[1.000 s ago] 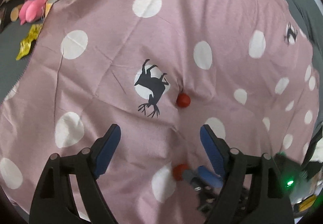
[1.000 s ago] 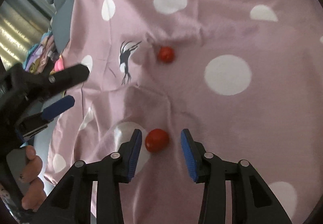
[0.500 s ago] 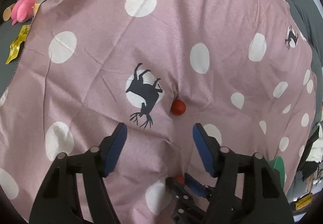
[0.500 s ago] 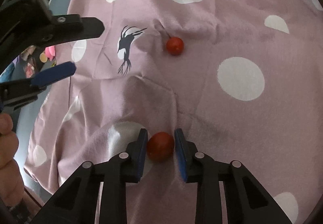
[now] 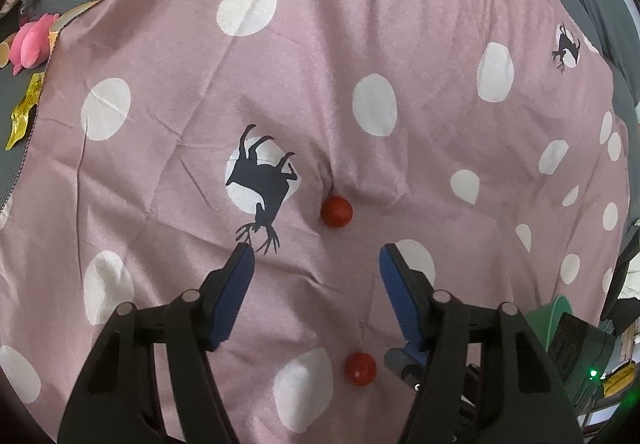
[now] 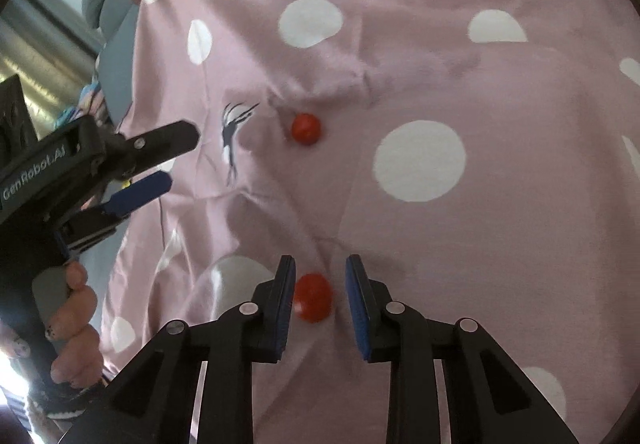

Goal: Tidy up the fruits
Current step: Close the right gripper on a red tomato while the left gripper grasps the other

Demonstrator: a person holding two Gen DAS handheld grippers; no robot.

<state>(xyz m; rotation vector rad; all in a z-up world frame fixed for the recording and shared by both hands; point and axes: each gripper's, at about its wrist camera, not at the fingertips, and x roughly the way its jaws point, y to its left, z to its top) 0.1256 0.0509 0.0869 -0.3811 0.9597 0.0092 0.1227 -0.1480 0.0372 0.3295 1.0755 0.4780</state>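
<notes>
Two small red cherry tomatoes lie on a pink polka-dot cloth (image 5: 320, 64). The far tomato (image 5: 337, 212) sits by a black deer print, just ahead of my open, empty left gripper (image 5: 316, 264); it also shows in the right wrist view (image 6: 305, 128). The near tomato (image 6: 313, 297) lies between the blue pads of my right gripper (image 6: 320, 276), touching the left pad with a gap on the right; it shows in the left wrist view (image 5: 361, 369) too. The left gripper (image 6: 160, 156) appears at the left of the right wrist view.
A pink plush toy (image 5: 32, 44) and a yellow wrapper (image 5: 24, 112) lie off the cloth's left edge on grey padding. A green container (image 5: 560, 312) sits at the lower right. The cloth is wrinkled around the tomatoes.
The right gripper's pads closed on the near tomato half a second ago and have now parted slightly. The left gripper moved closer to the far tomato.
</notes>
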